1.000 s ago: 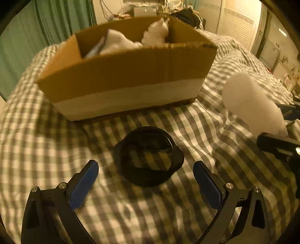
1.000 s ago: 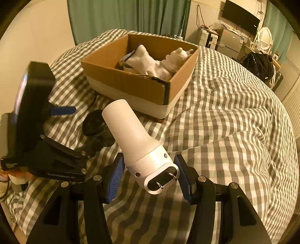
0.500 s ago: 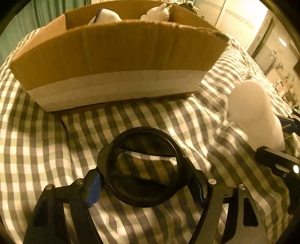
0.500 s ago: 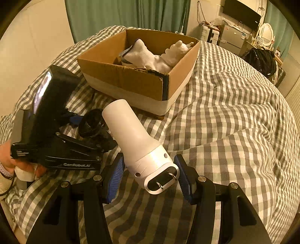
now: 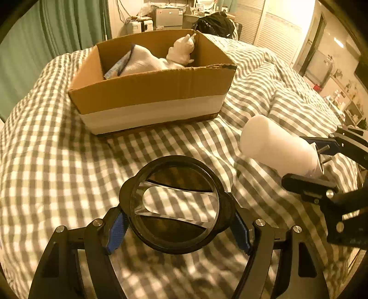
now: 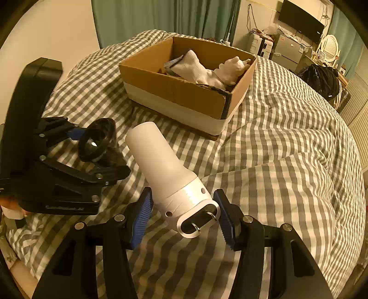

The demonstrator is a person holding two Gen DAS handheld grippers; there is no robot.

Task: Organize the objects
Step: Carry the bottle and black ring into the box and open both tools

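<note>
My left gripper (image 5: 177, 226) is shut on a black round ring-shaped container with a clear bottom (image 5: 176, 204), held just above the checked bedspread; from the right wrist view the same black ring (image 6: 96, 142) hangs at the left. My right gripper (image 6: 184, 214) is shut on the base of a white bottle-shaped object (image 6: 165, 170), whose neck points toward the cardboard box (image 6: 184, 92). That white object (image 5: 276, 145) shows at the right of the left wrist view. The open box (image 5: 149, 96) sits ahead, holding white cloth items and a pale plush toy (image 5: 181, 50).
A grey-and-white checked bedspread (image 6: 287, 149) covers the bed under everything. Green curtains (image 6: 161, 18) hang behind the box. Shelves, a black bag (image 6: 322, 80) and clutter stand beyond the bed's far side. A hand (image 6: 11, 207) holds the left gripper at the lower left.
My left gripper moved onto the black ring, shut on it and lifted it off the bedspread; the box now looks farther and lower. The right gripper kept its hold on the white object.
</note>
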